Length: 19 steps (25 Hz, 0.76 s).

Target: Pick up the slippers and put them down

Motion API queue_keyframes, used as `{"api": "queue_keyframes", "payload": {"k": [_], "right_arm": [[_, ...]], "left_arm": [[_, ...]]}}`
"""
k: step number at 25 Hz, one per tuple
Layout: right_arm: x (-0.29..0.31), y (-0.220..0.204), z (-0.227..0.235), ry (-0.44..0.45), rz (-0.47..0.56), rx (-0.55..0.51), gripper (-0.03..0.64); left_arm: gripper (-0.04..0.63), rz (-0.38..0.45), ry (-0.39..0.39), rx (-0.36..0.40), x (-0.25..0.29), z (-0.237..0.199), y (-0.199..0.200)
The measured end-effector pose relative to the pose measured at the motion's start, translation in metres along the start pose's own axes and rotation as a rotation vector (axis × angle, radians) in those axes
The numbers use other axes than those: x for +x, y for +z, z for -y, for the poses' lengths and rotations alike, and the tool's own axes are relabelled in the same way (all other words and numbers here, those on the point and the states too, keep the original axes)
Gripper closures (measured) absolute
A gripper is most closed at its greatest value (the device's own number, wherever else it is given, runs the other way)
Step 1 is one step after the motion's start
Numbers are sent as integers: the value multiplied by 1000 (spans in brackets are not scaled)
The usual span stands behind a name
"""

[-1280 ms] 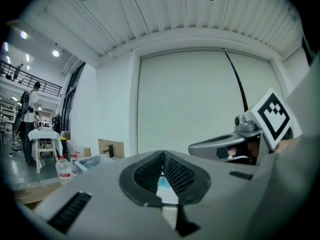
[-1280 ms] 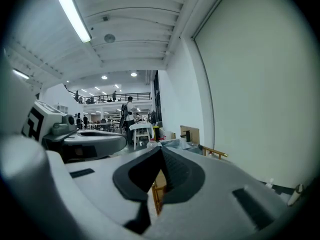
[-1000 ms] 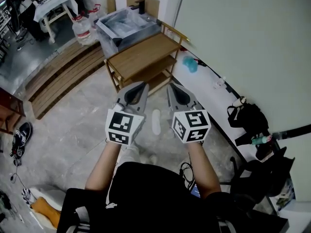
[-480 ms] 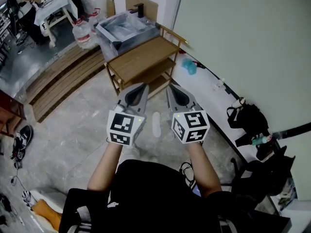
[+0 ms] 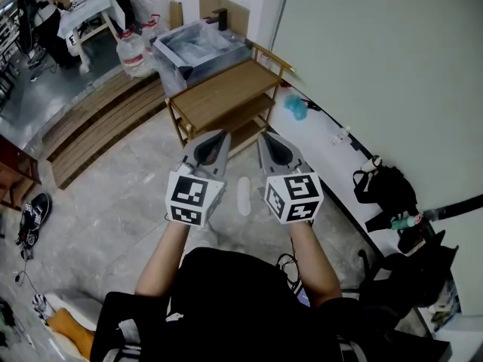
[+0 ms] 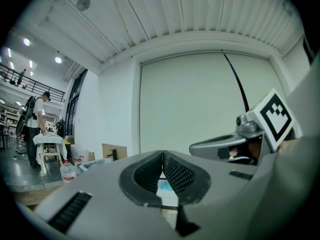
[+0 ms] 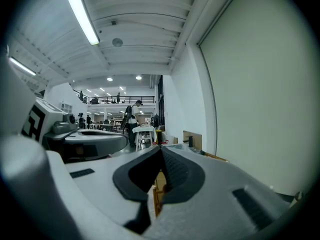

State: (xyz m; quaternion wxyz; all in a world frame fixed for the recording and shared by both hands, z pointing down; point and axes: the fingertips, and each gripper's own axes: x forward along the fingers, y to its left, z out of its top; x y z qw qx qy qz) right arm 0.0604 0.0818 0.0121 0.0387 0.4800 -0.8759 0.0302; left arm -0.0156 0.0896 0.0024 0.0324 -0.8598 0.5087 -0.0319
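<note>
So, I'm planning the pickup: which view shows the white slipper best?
The head view: the white slipper lies in full sight on the floor. The left and right gripper views look level across the room and show none of it.

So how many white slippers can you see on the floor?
1: the white slipper lies on the floor, seen between the left gripper and the right gripper. A pale shape beside the left gripper may be a second, mostly hidden.
</note>
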Motion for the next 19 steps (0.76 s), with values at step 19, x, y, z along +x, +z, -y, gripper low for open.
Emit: {"api": "queue_keyframes", "payload": {"k": [19], "right_arm": [[7, -1, -7, 9, 0, -3, 618]], "left_arm": [[589, -2, 11, 3, -7, -8, -2]]}}
